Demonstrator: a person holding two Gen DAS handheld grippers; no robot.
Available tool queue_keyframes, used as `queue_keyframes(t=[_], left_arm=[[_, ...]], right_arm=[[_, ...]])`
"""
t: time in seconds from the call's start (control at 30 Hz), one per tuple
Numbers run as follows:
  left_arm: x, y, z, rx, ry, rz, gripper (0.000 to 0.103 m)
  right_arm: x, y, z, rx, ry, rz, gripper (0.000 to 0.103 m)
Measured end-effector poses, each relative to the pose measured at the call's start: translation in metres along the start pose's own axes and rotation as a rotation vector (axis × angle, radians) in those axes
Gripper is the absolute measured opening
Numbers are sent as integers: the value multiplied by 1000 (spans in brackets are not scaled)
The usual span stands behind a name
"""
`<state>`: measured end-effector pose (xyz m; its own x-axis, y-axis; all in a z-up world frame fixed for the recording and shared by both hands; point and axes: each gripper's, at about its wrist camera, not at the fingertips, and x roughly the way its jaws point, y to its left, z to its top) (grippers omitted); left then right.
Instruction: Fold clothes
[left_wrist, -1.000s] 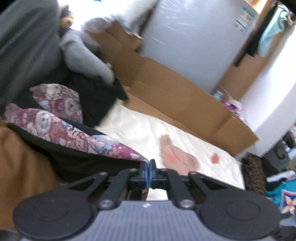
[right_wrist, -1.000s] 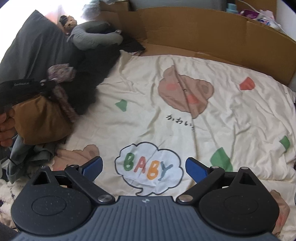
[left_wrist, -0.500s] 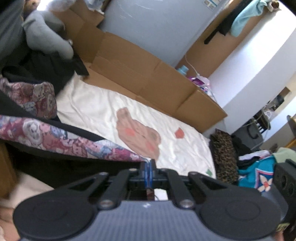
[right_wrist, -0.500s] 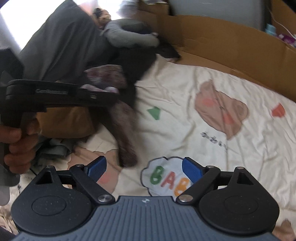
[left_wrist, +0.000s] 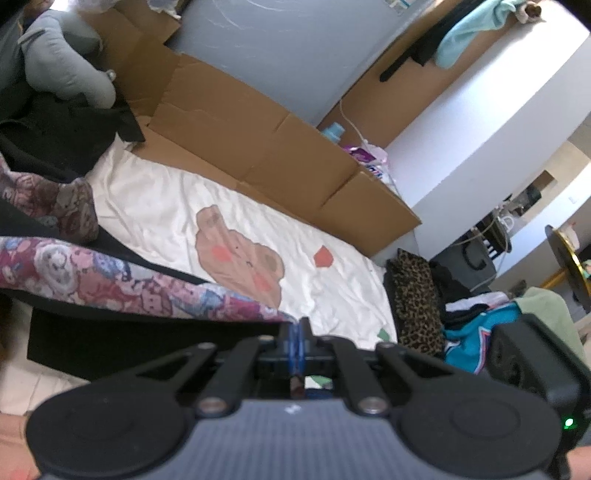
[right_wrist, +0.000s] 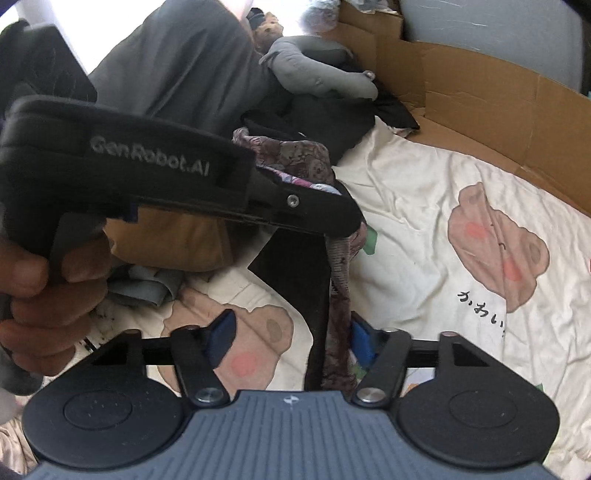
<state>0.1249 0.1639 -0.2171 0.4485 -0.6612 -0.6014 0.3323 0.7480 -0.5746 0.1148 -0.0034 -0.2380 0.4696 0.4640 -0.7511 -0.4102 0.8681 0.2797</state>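
A black garment with a pink-and-blue patterned trim (left_wrist: 110, 280) is stretched from the left to my left gripper (left_wrist: 298, 328), which is shut on its edge. In the right wrist view the left gripper (right_wrist: 343, 221) holds the garment (right_wrist: 338, 291) up, and the cloth hangs down in a narrow strip over the cream cartoon bedsheet (right_wrist: 424, 206). That strip passes between the blue pads of my right gripper (right_wrist: 291, 338), close to the right pad (right_wrist: 360, 341). The right gripper is open and does not pinch the cloth. A hand (right_wrist: 40, 291) grips the left tool's handle.
A heap of clothes lies at the left: a brown piece (right_wrist: 177, 240), dark grey fabric (right_wrist: 177, 74) and a grey plush toy (right_wrist: 314, 70). Cardboard panels (left_wrist: 258, 147) line the bed's far side. A leopard-print item (left_wrist: 417, 295) and teal clothing (left_wrist: 469, 343) lie beyond the bed's end.
The left gripper has lifted the patterned garment away from the heap over the sheet. The right gripper has moved left to it, its fingers narrower, with the hanging cloth now between them.
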Motion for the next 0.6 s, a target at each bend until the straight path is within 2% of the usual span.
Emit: queue_keyframes(t=[0.07, 0.13, 0.17, 0.2, 0.23, 0.27, 0.5, 0.57, 0.6], left_arm=[[-1, -1, 0, 1, 1, -9, 1], [-3, -2, 1, 1, 2, -18, 1], [-3, -2, 1, -1, 1, -22, 1], [-3, -2, 0, -4, 2, -25, 1], [-3, -1, 0, -9, 5, -24, 1], [-2, 0, -1, -14, 8, -23, 2], [1, 7, -4, -49, 30, -12, 7], [1, 13, -7, -70, 36, 22, 27], [0, 17, -8, -81, 40, 39, 32]], right_arm=[[1, 1, 1, 2, -8, 4, 59], [4, 2, 2, 0, -14, 10, 53], [5, 2, 2, -2, -14, 14, 42], [7, 1, 2, 0, -9, 17, 20], [9, 1, 2, 7, 0, 16, 7], [10, 1, 2, 14, 7, 15, 3], [1, -6, -3, 12, 5, -56, 1], [0, -12, -4, 22, 6, -85, 1], [0, -17, -4, 30, 8, -105, 1]])
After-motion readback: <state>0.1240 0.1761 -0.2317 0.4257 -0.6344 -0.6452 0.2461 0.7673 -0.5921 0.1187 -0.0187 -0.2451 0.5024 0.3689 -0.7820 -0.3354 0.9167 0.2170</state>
